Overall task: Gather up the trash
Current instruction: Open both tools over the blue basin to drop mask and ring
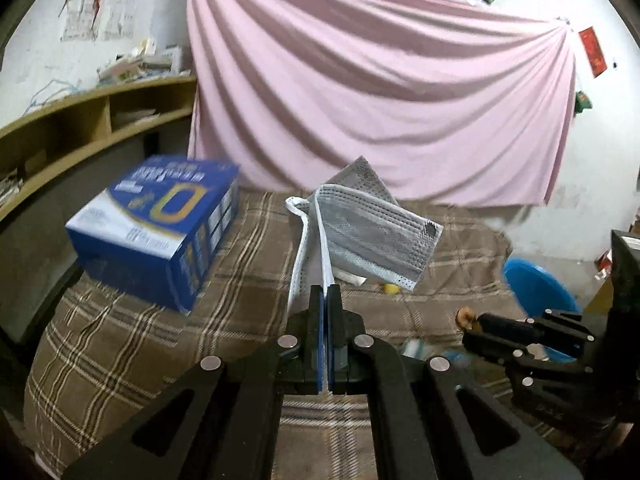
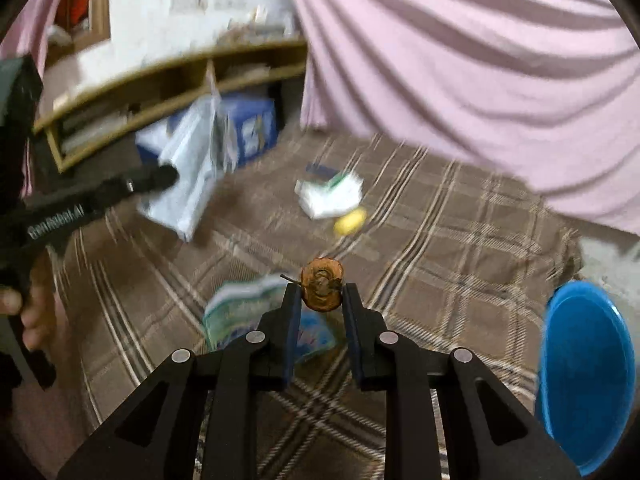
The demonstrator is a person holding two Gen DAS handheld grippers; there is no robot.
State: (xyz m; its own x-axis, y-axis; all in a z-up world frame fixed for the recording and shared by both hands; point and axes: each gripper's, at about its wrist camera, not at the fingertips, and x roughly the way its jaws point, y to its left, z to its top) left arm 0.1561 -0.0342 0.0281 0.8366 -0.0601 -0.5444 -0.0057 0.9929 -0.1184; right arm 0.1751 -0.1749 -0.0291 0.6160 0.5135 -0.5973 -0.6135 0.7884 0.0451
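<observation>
We have the left gripper [image 1: 325, 292] clamped on the mask [image 1: 376, 236] strap, right gripper [image 2: 322, 292] pinching the core [image 2: 322, 290]; carry both level over the bin [image 2: 588, 376], then release.

Ahead of the left gripper [image 1: 325, 292], matt woven face mask [image 1: 376, 232]; left of it, glossy cardboard box [image 1: 156, 224]. Below, soft plaid cloth [image 1: 120, 344]. Right of the right gripper [image 2: 320, 292], glossy plastic bin [image 2: 588, 376].
</observation>
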